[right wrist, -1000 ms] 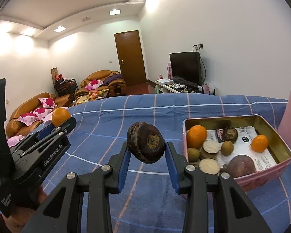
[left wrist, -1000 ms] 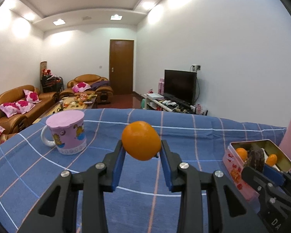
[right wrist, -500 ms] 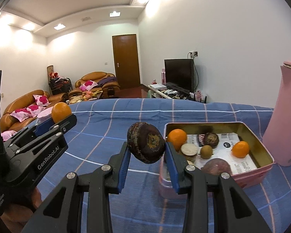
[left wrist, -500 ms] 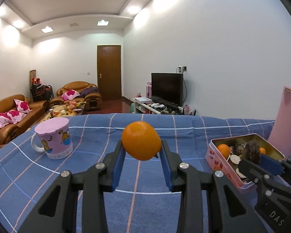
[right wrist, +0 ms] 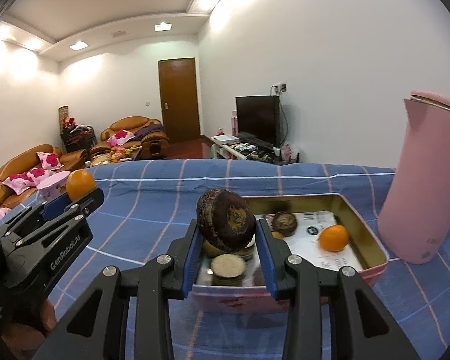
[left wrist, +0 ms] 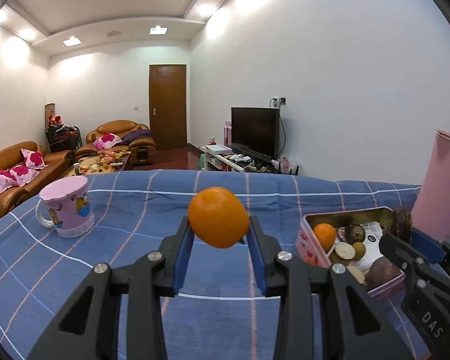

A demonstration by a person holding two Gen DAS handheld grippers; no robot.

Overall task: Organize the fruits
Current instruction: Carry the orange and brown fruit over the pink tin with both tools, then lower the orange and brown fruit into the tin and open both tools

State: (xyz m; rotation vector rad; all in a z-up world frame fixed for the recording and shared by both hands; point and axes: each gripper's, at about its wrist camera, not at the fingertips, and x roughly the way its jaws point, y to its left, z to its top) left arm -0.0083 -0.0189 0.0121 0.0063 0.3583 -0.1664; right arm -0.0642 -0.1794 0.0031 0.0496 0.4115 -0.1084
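Above the pink tin (right wrist: 372, 234), right gripper (right wrist: 228, 234) tilted down (jaws clamping dark fruit (right wrist: 226, 220)), left gripper (left wrist: 219, 232) gripping orange (left wrist: 218, 221)

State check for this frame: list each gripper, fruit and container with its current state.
left gripper: shut on orange
orange: held above the cloth
right gripper: shut on dark fruit
dark fruit: held over the tin
tin: open, lidless, partly filled with fruit
pink mug: upright, covered
pink jug: upright beside the tin
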